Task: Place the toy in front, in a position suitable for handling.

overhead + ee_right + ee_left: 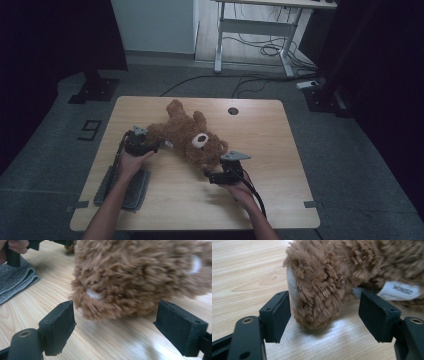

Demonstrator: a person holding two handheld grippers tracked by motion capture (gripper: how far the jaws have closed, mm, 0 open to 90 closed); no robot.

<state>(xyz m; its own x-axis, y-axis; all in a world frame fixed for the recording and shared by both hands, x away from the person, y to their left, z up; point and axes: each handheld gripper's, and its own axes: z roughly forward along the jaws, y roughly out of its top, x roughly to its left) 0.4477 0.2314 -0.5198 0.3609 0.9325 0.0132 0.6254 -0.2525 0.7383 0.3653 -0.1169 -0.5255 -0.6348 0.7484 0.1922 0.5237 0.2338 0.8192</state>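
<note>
A brown plush teddy bear (187, 135) lies across the middle of the wooden table (260, 130), its white muzzle facing up. My left gripper (152, 146) is at the bear's left end, open, its jaws standing on either side of a furry foot (319, 287) with a white sole; a white label (398, 290) shows beside the right jaw. My right gripper (214, 176) is at the bear's near right end, open, with its jaws spread in front of the bear's head (140, 277). In the right gripper view the fur comes close to the jaws without touching them.
A folded grey cloth (125, 187) lies at the table's near left, under my left forearm; this grey cloth (15, 282) also appears in the right gripper view. A round cable hole (233, 110) sits near the far edge. A white desk frame (255, 30) and cables are on the floor beyond.
</note>
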